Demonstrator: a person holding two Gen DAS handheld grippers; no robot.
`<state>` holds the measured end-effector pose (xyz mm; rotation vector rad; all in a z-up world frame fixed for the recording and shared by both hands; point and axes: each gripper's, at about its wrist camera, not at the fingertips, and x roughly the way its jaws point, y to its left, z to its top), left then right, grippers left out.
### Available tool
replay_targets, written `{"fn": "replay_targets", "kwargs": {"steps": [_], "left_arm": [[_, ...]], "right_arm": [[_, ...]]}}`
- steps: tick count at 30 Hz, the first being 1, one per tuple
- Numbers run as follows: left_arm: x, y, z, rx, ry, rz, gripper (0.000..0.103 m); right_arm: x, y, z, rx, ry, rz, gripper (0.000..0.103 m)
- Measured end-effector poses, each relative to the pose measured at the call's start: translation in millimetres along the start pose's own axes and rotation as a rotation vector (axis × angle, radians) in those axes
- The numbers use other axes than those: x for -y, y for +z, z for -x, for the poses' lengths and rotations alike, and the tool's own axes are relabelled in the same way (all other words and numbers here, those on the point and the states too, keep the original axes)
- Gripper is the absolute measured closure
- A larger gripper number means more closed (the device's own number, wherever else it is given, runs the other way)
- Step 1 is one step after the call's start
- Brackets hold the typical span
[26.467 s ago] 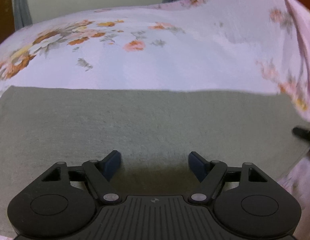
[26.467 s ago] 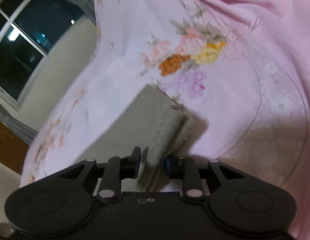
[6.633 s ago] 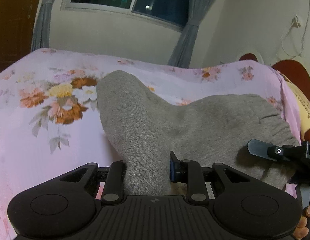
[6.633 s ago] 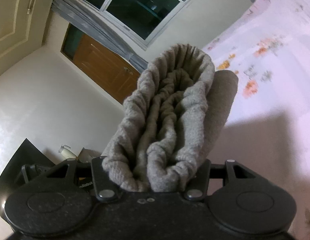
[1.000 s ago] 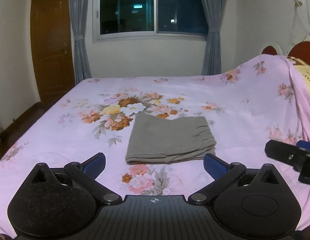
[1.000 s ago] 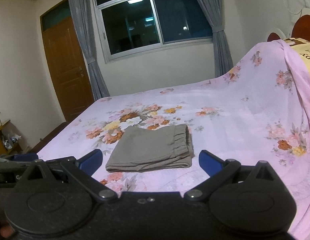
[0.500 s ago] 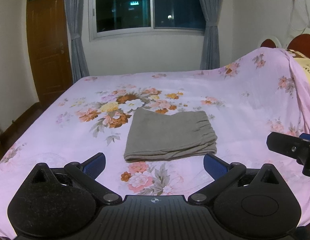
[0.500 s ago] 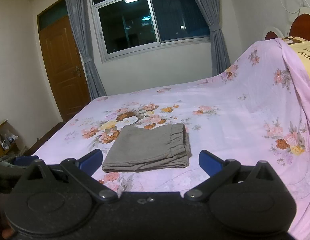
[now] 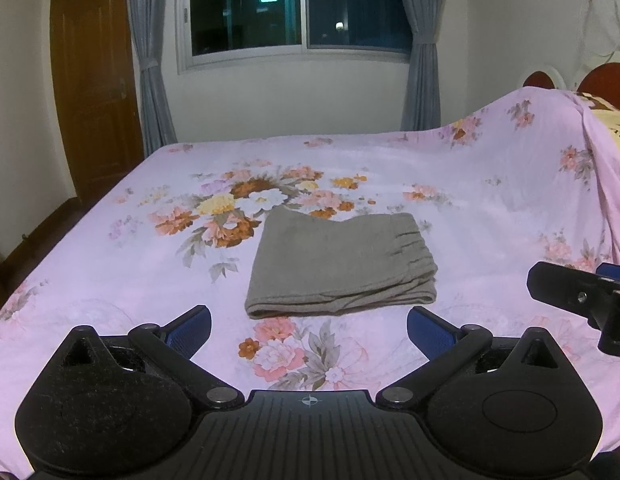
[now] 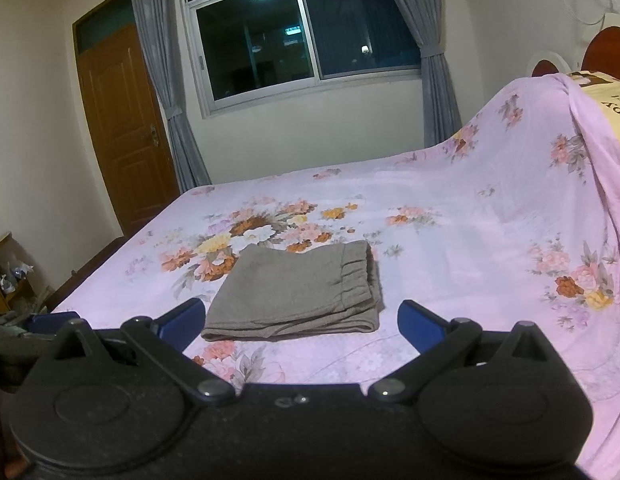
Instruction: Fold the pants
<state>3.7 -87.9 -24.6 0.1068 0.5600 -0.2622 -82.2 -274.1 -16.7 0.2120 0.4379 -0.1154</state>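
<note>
The grey pants [image 9: 342,266] lie folded into a flat rectangle on the pink flowered bed sheet [image 9: 490,216], waistband to the right. They also show in the right wrist view [image 10: 298,292]. My left gripper [image 9: 309,330] is open and empty, held back from the pants near the bed's front edge. My right gripper [image 10: 301,320] is open and empty too, also back from the pants. The right gripper shows at the right edge of the left wrist view [image 9: 582,296].
The sheet rises over a pillow [image 10: 602,108] at the right, with the headboard [image 9: 606,80] behind. A window [image 9: 298,8] with grey curtains is on the far wall, a wooden door [image 9: 94,80] at the left. A small shelf [image 10: 6,276] stands at the far left.
Both grippers have drawn slightly back and tilted, so the folded pants sit a little lower in both views. The pants have not moved.
</note>
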Motion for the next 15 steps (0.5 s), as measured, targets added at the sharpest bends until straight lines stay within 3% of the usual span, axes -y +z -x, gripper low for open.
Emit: {"fn": "replay_targets", "kwargs": {"steps": [15], "left_arm": [[3,5,-28,-0.001,-0.042,0.027,0.000]], "right_arm": [[6,1,-25,-0.020,-0.013,0.001,0.000]]}}
